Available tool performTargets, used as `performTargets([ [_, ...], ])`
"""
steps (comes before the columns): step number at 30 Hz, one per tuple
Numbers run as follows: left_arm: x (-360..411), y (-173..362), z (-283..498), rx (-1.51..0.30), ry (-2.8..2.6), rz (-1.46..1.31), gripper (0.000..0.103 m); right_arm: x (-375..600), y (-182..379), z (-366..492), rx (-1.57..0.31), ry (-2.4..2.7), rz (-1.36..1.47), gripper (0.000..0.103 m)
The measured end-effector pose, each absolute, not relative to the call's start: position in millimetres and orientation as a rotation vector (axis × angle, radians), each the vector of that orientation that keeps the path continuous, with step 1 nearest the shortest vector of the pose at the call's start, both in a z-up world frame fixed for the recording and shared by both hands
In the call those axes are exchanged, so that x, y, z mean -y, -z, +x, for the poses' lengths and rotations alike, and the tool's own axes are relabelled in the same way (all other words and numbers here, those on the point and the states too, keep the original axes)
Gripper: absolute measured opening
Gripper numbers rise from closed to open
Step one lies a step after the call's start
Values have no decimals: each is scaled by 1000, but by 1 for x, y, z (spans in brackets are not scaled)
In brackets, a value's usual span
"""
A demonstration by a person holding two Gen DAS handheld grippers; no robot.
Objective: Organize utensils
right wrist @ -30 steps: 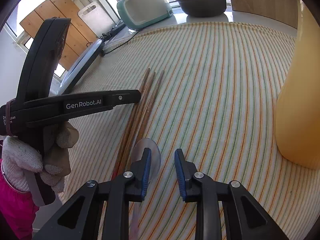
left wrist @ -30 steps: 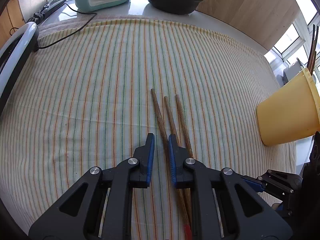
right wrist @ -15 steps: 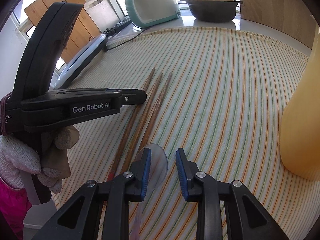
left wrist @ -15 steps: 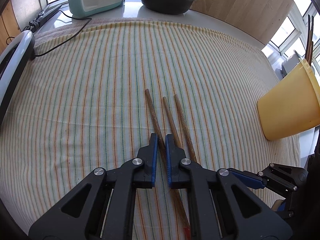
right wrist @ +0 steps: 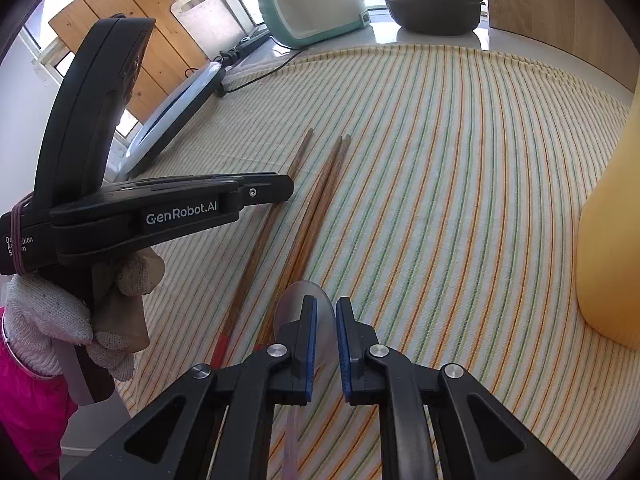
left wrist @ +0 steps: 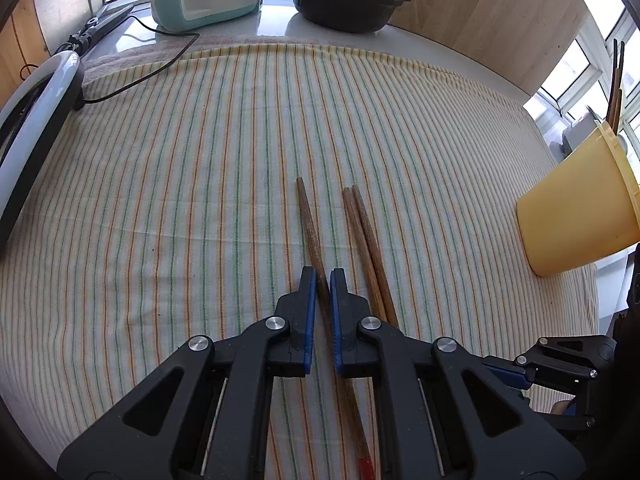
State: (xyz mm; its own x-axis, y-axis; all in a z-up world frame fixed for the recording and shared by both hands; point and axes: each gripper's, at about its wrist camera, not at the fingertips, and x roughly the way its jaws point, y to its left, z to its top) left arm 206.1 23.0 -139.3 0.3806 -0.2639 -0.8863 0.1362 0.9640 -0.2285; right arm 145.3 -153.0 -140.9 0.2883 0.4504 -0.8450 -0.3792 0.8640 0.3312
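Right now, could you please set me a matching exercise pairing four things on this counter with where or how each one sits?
Things:
1. single chopstick
2. pair of chopsticks
3. yellow cup
4. black pot

States:
A. beyond the far edge of the striped cloth, yellow lid on
B. pinched in the left gripper
C. at the cloth's right edge, utensils standing in it
D. lying loose on the cloth, side by side

Pairs: 1-B, 2-D, 3-C, 4-A
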Motion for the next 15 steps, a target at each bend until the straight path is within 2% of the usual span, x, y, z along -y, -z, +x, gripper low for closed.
performTargets([
  [8, -28, 139, 205, -1150, 255, -142, 5, 145, 131, 137, -1143, -607, 89, 0],
  [15, -31, 136, 202, -1145, 251, -144, 5, 135, 125, 134, -1121, -615, 36, 0],
])
